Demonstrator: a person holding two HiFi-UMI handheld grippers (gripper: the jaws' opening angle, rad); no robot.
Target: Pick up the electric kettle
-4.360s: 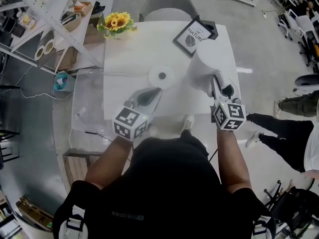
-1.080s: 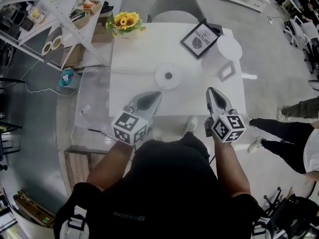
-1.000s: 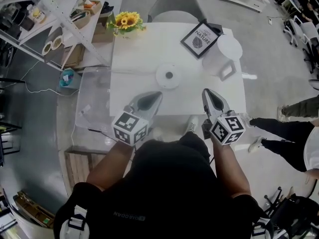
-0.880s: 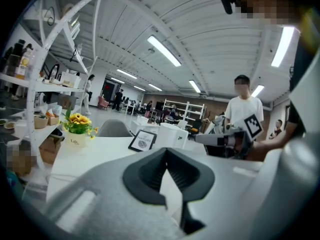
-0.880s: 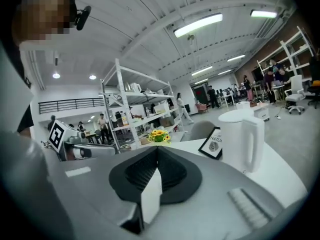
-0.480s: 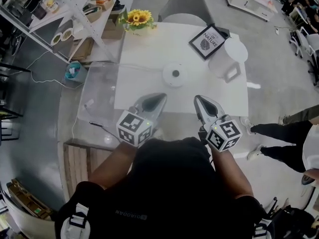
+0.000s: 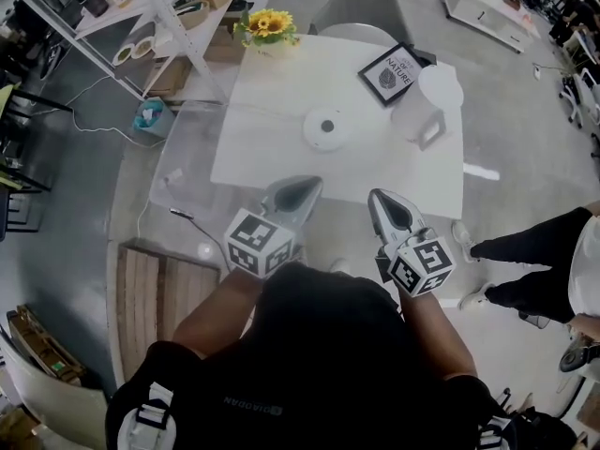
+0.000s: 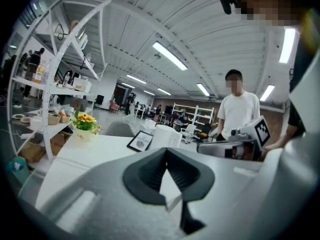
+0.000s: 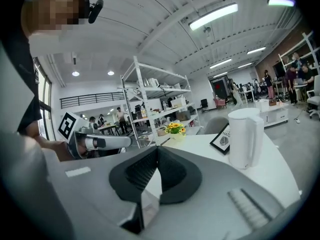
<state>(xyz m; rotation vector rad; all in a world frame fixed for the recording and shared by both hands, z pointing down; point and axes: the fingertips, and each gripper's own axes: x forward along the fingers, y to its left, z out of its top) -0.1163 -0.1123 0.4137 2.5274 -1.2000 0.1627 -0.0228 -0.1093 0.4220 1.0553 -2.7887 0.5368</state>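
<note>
Both grippers had drawn back toward the person since the frame a second earlier, and the camera had retreated with them. The left gripper (image 7: 305, 186) and the right gripper (image 7: 382, 201) were level with the table's (image 7: 253, 153) near edge, well apart from everything on it. In the earliest frame the right gripper was at the kettle's handle, close beside the round base (image 7: 327, 127). That contact had ended. Each gripper's own view showed its jaws closed together with nothing between them.

The kettle (image 7: 424, 111) stood on the far right part of the table, just beside the picture frame (image 7: 394, 71) and apart from its base. By my assessment the lift had been carried out and the kettle set down; the withdrawal read as completion, not approach.

Orientation: the kettle (image 9: 245, 136) was upright, with its long axis vertical and its lid uppermost. Its handle faced the table's near edge, toward the person and slightly right. The spout could not be made out.
</note>
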